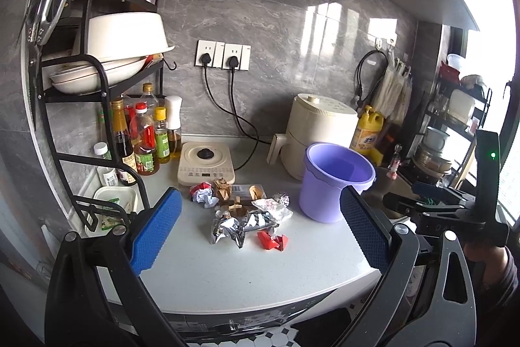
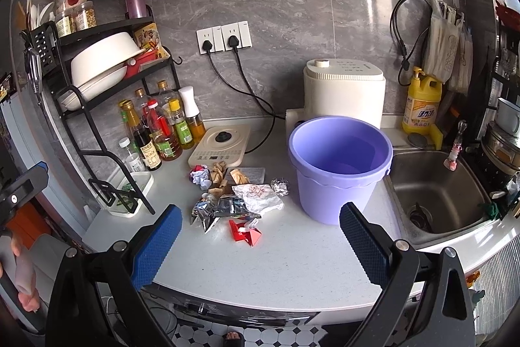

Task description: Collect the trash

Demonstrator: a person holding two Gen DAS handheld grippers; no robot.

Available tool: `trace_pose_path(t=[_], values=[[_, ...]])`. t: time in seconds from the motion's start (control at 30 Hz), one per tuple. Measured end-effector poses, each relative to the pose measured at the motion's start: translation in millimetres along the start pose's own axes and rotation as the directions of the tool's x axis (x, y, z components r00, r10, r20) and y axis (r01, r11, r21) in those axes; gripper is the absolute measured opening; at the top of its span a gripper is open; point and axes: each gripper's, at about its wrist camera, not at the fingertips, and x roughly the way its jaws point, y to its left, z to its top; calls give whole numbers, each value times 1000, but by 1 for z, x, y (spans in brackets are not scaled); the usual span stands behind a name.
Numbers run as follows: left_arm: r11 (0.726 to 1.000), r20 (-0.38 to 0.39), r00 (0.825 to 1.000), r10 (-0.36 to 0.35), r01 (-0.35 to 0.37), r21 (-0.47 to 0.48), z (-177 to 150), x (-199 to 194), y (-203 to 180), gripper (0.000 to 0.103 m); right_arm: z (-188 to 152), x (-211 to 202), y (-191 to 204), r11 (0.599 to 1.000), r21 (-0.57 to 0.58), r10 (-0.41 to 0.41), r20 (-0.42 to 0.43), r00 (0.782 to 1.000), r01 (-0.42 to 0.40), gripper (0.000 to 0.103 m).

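A pile of trash lies on the white counter: a silver foil wrapper (image 1: pixel 227 228) (image 2: pixel 214 210), a red wrapper (image 1: pixel 271 241) (image 2: pixel 245 233), a white crumpled paper (image 1: pixel 271 208) (image 2: pixel 260 197), a foil ball (image 1: pixel 281 199) (image 2: pixel 280 186) and brown scraps (image 1: pixel 222 187) (image 2: pixel 219 174). An empty purple bucket (image 1: pixel 334 181) (image 2: pixel 338 168) stands just right of the pile. My left gripper (image 1: pixel 260 226) is open and empty, held back from the pile. My right gripper (image 2: pixel 260 236) is open and empty, near the counter's front edge.
An induction hob (image 1: pixel 206 163) (image 2: pixel 221 145) and a cream air fryer (image 1: pixel 318 132) (image 2: pixel 344 90) stand behind the pile. Sauce bottles (image 1: pixel 143 139) (image 2: pixel 159 129) and a black rack (image 1: pixel 97 70) stand on the left. A steel sink (image 2: pixel 438 194) lies on the right.
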Motion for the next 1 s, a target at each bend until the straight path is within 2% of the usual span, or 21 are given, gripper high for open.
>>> trace_pose_path(t=[1.0], values=[[1000, 29, 999, 17, -17, 0, -1, -27, 9, 97, 2, -9, 20, 1000, -19, 21, 15, 1000, -20, 95]])
